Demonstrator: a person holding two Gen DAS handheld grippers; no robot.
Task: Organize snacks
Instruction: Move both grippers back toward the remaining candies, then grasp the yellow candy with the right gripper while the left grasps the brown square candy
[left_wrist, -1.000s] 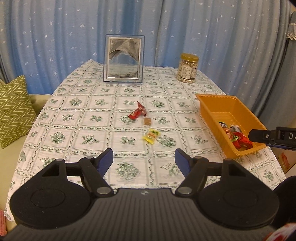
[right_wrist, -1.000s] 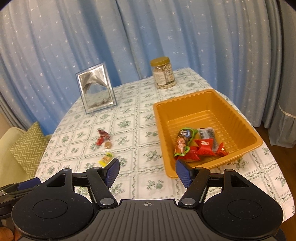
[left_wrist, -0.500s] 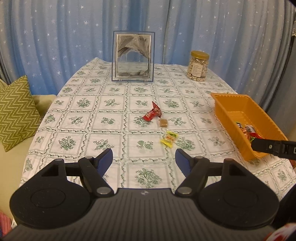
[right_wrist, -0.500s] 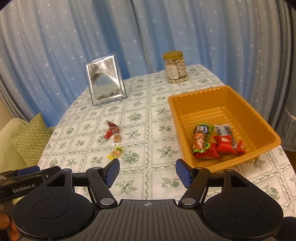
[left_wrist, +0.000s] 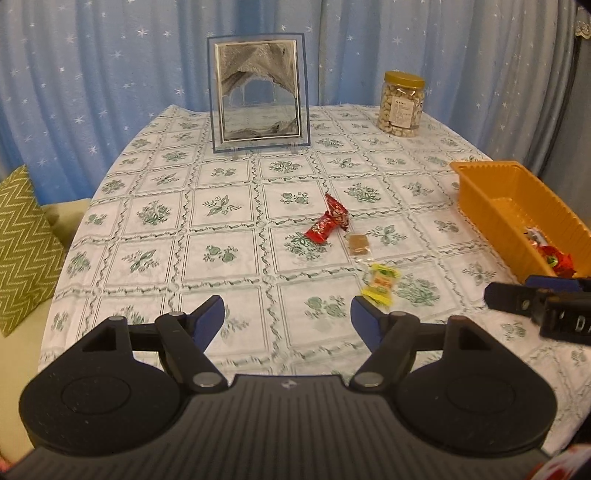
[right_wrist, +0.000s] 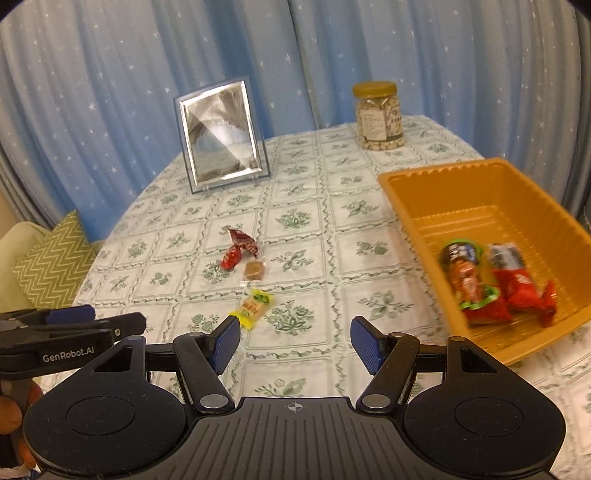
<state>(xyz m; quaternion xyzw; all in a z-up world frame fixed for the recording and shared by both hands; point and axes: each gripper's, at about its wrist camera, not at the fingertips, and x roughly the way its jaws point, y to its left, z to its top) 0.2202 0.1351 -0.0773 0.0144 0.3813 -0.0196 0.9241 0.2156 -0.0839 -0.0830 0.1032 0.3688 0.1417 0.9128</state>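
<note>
Open patterned cloth of the bench (left_wrist: 221, 254) lies clear before both claws. Obstacles: three small wrapped snacks mid-bench (left_wrist: 328, 225), orange plastic tray (right_wrist: 417, 206) at right, upright glass picture frame (left_wrist: 258, 92) and nut jar (left_wrist: 400, 105) at rear.

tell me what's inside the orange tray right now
The orange tray holds a green-edged snack pack, a clear-topped packet and red wrappers at its near end. Anything beneath them is hidden.

Loose snacks (left_wrist: 380, 282) left of tray (left_wrist: 491, 192)
</note>
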